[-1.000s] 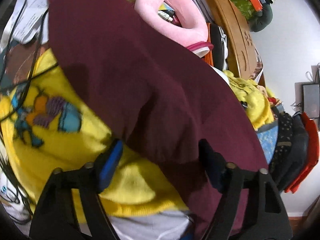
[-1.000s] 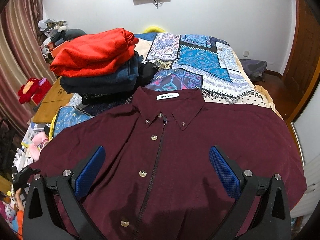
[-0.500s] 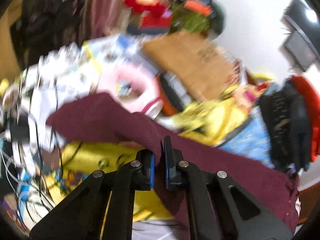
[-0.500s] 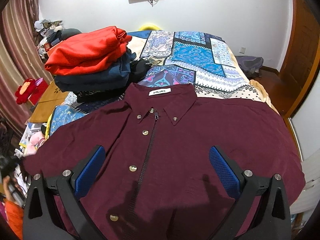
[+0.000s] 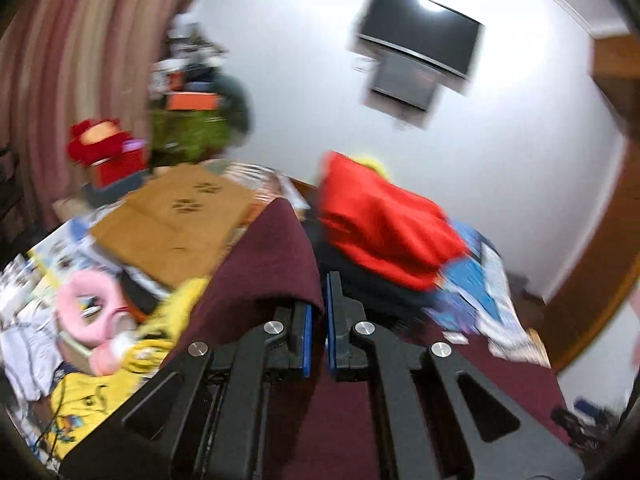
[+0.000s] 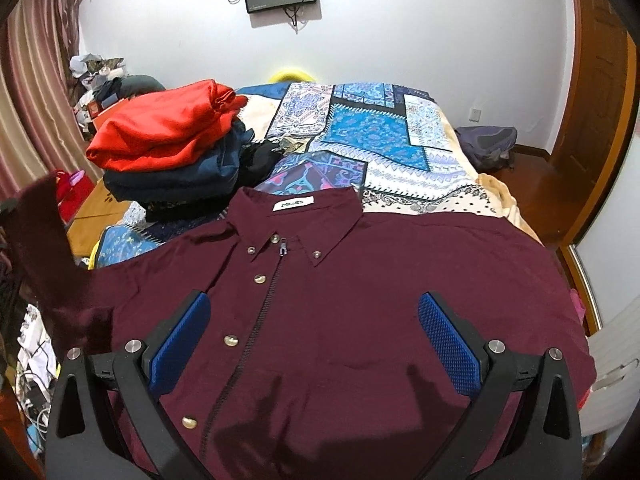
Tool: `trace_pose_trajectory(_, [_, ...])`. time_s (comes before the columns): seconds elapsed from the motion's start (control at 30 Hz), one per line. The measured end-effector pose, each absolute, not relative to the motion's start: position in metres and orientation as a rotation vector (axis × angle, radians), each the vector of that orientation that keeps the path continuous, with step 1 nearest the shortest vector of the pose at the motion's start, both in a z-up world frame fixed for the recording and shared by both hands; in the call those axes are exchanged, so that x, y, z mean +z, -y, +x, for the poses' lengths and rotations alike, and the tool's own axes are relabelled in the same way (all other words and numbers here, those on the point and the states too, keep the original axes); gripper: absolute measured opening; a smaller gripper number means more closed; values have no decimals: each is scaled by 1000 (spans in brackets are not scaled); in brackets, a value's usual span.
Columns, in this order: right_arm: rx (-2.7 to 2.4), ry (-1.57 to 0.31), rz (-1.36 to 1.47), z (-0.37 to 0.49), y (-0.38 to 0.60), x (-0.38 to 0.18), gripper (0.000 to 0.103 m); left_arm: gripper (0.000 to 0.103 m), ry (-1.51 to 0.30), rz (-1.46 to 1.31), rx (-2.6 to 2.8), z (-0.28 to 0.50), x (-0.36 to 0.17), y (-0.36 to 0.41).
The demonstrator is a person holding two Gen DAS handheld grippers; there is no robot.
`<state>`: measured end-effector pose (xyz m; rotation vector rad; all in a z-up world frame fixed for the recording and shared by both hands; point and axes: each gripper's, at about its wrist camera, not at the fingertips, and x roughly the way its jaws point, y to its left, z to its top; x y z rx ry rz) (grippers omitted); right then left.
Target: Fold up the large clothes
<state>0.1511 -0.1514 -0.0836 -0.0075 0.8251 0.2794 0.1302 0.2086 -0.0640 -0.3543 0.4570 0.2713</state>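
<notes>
A maroon button-up shirt (image 6: pixel 360 300) lies front up across the near end of the bed, collar away from me. Its left sleeve (image 6: pixel 44 240) is lifted off the bed's side. My left gripper (image 5: pixel 318 312) is shut on that maroon sleeve (image 5: pixel 264 264), the cloth draped over its blue pads and hanging down. My right gripper (image 6: pixel 312 320) hovers open above the shirt's chest, blue pads wide apart with nothing between them.
A stack of folded clothes with a red garment (image 6: pixel 160 128) on top sits at the bed's left. The patterned blue bedspread (image 6: pixel 380 132) stretches behind. A cardboard box (image 5: pixel 176 216), pink ring and yellow clothes (image 5: pixel 88 396) clutter the floor at left. A wooden door (image 6: pixel 600 120) is at right.
The left gripper went from open over the sleeve to shut on it, then rose and rolled, lifting the sleeve. The right gripper edged a little along the shirt, still open.
</notes>
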Motion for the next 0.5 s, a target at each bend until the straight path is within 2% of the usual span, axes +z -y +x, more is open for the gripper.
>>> trace_pose_trajectory(0.1, [282,-821,-12,151,160,-85,103,5,-537,-259,171,156,-82,-153])
trace_pose_trajectory(0.37, [266,-831,-45,145,178,-95,103,5,-910,-161,-137,206,-165,-43])
trace_pose_trajectory(0.5, [260,-852,-50,143,186,-101,103,8,-966,-95,-183,198,-178,-19])
